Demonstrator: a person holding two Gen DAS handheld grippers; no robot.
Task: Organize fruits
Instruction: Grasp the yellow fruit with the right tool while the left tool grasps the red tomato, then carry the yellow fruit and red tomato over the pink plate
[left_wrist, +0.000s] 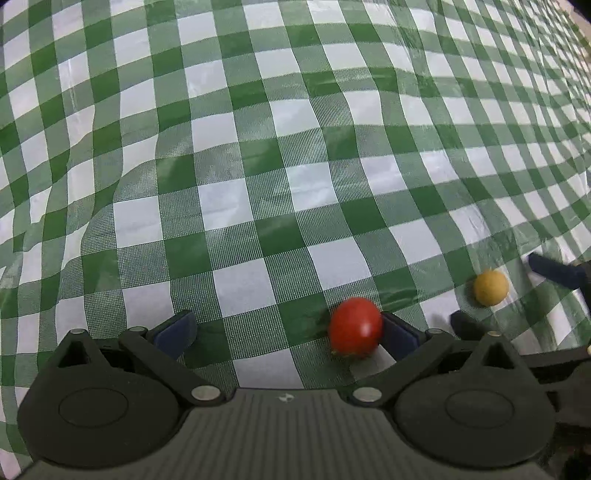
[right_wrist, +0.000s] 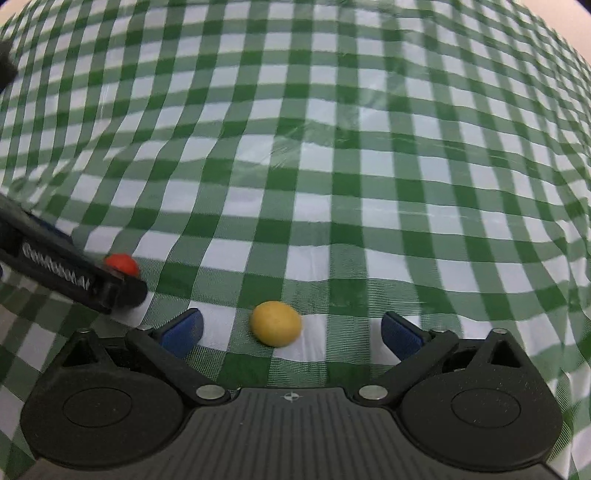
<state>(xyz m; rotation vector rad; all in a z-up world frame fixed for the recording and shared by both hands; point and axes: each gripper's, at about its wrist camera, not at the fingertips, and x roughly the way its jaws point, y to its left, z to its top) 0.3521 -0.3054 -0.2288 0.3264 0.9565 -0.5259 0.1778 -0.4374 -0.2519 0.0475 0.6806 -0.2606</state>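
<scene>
Low over green-and-white checked cloth (right_wrist: 332, 155). Left gripper (left_wrist: 286, 328) spread wide; red tomato (left_wrist: 355, 327) on cloth, against inner face of its right-hand pad, other pad well clear. Right gripper (right_wrist: 291, 326) agape, nothing pinched; yellow fruit (right_wrist: 276, 323) lying between blue pads (right_wrist: 400, 334), touching neither. White lettering along left gripper's finger, blurred, unreadable.

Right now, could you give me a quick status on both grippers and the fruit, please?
Left gripper open, red tomato against its right pad. Right gripper open, yellow fruit between the pads, untouched. Both fruits on the checked cloth; nothing in the way.
</scene>
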